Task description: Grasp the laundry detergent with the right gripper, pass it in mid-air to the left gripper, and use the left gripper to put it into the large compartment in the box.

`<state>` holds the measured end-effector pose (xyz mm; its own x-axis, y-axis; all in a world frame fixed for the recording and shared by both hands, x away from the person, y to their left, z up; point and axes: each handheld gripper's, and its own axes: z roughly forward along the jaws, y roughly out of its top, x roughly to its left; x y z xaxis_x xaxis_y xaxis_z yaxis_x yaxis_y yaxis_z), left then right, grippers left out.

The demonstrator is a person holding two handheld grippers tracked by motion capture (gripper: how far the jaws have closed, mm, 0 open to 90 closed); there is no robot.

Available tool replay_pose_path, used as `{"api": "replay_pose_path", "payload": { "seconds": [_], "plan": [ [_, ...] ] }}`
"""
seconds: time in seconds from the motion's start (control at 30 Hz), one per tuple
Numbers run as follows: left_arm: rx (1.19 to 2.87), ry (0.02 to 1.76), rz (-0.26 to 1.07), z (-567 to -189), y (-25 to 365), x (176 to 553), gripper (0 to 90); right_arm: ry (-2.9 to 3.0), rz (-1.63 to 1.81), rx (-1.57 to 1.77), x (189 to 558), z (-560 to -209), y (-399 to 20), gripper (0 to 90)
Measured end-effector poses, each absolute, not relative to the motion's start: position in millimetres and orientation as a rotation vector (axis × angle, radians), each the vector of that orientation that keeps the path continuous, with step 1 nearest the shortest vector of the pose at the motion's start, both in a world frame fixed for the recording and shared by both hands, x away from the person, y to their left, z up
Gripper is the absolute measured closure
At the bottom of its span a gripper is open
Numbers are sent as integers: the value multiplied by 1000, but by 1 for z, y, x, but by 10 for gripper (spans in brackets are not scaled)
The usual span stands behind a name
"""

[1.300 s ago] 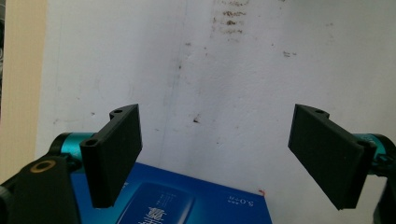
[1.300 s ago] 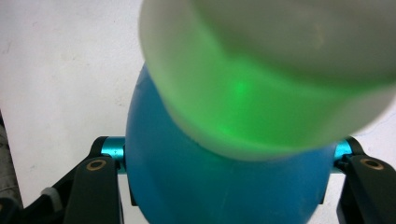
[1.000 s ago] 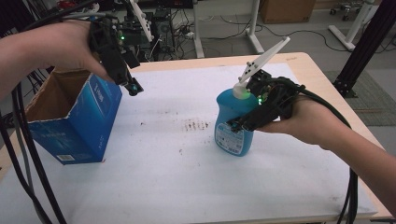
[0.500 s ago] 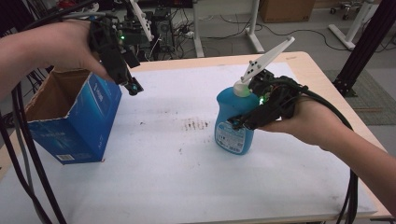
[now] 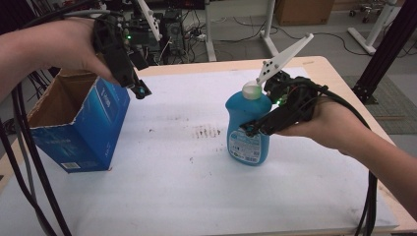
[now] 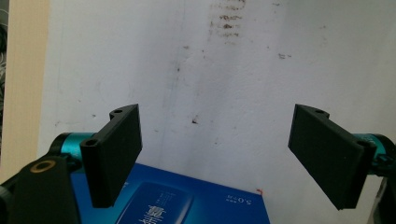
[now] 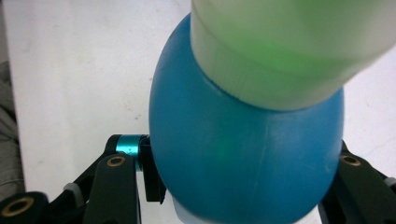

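While the left gripper [image 5: 140, 91] hung with its jaws spread wide and empty above the blue box [image 5: 83, 130] at the table's left, the right gripper [image 5: 255, 129] had just been closing and now pinched the blue bottle [image 5: 248, 128] across its belly. That bottle stood upright on the white sheet [image 5: 172, 187] near mid-table, well apart from the box, its white cap [image 5: 252, 90] on top. In the right gripper view the jaws pressed against both flanks of the rounded body [image 7: 243, 154], below the cap [image 7: 289, 46]. Likely fairly full, it would probably feel weighty, and its smooth, curved plastic looked slippery and somewhat yielding under squeeze. Gripping the broad middle, as here, seemed sound; the tapering shoulder would more likely slide free of the pads.
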<state>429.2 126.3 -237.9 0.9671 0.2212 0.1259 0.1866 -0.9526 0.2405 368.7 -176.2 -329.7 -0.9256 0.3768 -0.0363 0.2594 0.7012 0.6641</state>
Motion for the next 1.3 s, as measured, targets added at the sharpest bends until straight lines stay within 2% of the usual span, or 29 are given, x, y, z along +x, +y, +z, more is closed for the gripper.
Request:
{"api": "replay_pose_path", "payload": {
  "seconds": [0.77,1.3],
  "plan": [
    [2789,97,191,-176,107,402,175,2833,1239,94,397,-253,-137,449],
    [2733,25,102,-151,90,394,175,2856,1270,-89,405,-225,-98,449]
  ]
}}
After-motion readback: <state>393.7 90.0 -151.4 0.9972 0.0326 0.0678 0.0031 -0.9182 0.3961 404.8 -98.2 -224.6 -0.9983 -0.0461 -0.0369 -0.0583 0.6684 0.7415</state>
